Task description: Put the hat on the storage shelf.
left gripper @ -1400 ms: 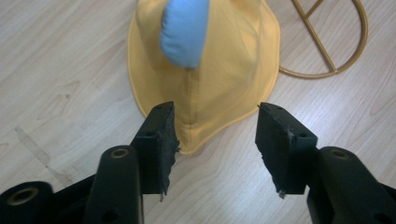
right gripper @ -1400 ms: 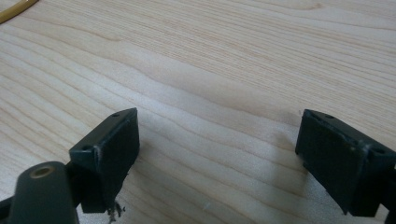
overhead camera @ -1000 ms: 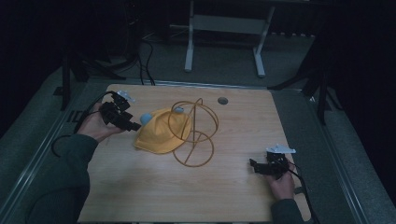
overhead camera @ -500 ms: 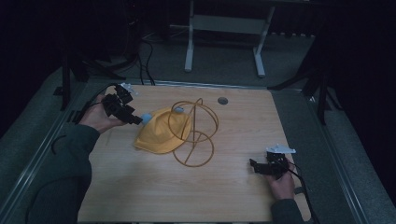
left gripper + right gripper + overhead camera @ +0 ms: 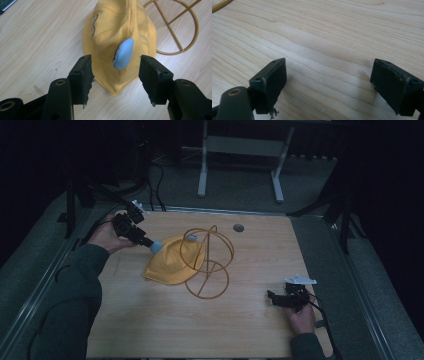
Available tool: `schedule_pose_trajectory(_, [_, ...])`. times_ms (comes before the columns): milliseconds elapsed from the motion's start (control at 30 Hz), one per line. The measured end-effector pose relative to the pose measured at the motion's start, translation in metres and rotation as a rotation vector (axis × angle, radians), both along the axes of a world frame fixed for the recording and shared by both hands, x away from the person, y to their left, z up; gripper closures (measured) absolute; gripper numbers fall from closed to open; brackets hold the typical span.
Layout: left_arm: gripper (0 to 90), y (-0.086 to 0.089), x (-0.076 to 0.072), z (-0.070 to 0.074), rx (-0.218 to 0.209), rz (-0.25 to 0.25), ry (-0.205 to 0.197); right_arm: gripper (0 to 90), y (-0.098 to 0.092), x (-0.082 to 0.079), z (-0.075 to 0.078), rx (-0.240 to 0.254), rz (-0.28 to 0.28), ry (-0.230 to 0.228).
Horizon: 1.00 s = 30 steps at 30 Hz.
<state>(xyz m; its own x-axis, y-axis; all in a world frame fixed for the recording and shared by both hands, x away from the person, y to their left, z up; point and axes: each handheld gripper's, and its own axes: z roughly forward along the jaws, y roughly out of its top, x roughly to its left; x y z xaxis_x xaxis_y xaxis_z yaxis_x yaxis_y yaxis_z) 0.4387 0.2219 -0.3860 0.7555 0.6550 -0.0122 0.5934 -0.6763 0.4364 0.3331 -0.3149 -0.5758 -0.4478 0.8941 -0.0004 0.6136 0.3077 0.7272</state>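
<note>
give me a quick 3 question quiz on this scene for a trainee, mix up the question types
1. True or false: the left gripper is shut on the yellow hat.
2. What does the wire stand rest on? A) the floor B) the wooden table C) a tray
3. Fill in: the small blue ear on the hat lies between the left gripper's open ____.

Key
1. False: its jaws stand open on either side of the hat's edge, not clamped on it.
2. B. The stand sits beside the hat, and part of the hat lies within its hoops.
3. jaws. The right gripper, also open, hangs over bare wood near the table's right edge.
</note>
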Motion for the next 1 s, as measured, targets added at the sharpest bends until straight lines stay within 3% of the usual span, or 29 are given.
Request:
schedule_pose_trajectory(500, [48.1, -0.038, 0.022, 0.013, 0.089, -0.026, 0.034, 13.5, 0.000, 0.000, 0.000, -0.001, 0.001, -0.001])
schedule_pose_trajectory(600, [48.3, -0.046, 0.026, 0.012, 0.119, -0.035, 0.034, 13.5, 0.000, 0.000, 0.000, -0.001, 0.002, -0.001])
schedule_pose_trajectory(800, [48.3, -0.057, 0.030, 0.005, 0.139, -0.042, 0.030, 13.5, 0.000, 0.000, 0.000, 0.000, 0.002, -0.001])
schedule_pose_trajectory(1000, [48.7, -0.066, 0.033, -0.003, 0.139, -0.053, 0.038, 13.5, 0.000, 0.000, 0.000, -0.001, 0.003, -0.001])
